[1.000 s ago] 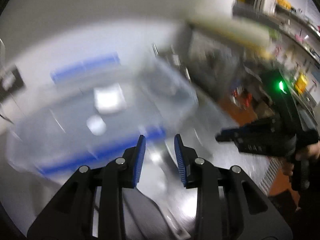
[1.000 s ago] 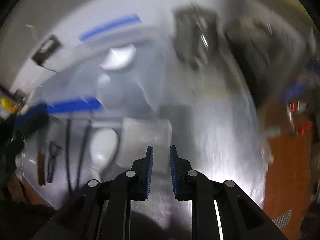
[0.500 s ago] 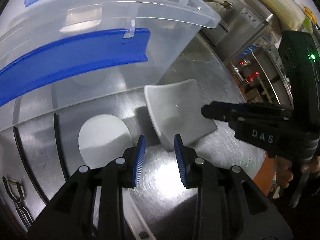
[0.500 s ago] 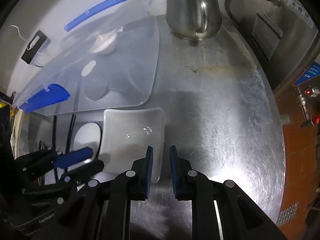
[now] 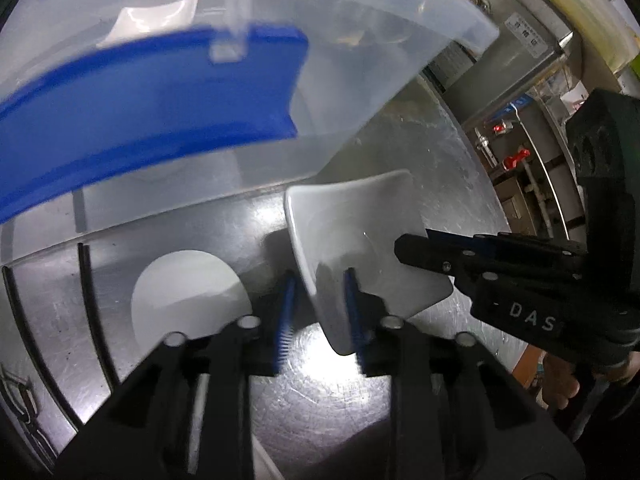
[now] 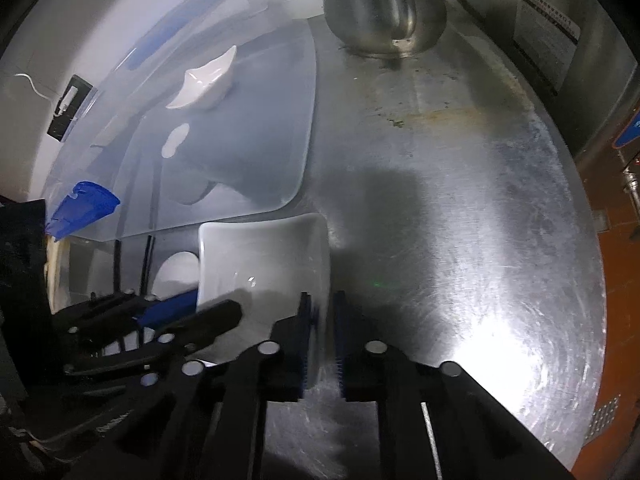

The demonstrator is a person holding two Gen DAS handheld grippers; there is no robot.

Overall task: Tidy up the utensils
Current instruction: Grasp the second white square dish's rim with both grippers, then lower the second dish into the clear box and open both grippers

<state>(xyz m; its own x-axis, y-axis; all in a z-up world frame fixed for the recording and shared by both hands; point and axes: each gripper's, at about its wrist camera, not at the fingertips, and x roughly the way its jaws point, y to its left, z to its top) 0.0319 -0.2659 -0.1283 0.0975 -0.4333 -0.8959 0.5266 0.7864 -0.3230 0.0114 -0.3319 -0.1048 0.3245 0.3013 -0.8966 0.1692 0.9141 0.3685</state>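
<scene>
My left gripper (image 5: 318, 312) and right gripper (image 6: 322, 342) both reach low over the steel desk (image 6: 460, 216), each straddling, not yet clenched on, opposite rims of the white square dish (image 5: 360, 240) beside the clear bin (image 5: 200, 80).

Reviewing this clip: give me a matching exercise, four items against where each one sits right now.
Items:
1. square white dish
2. steel pitcher
3. small white dish
4. black chopsticks

Places:
A. inside the clear bin
B. on the counter, by the round white plate
C. at the counter's far edge
D. rim between both grippers' fingers

Pairs: 1-D, 2-C, 3-A, 4-B
</scene>
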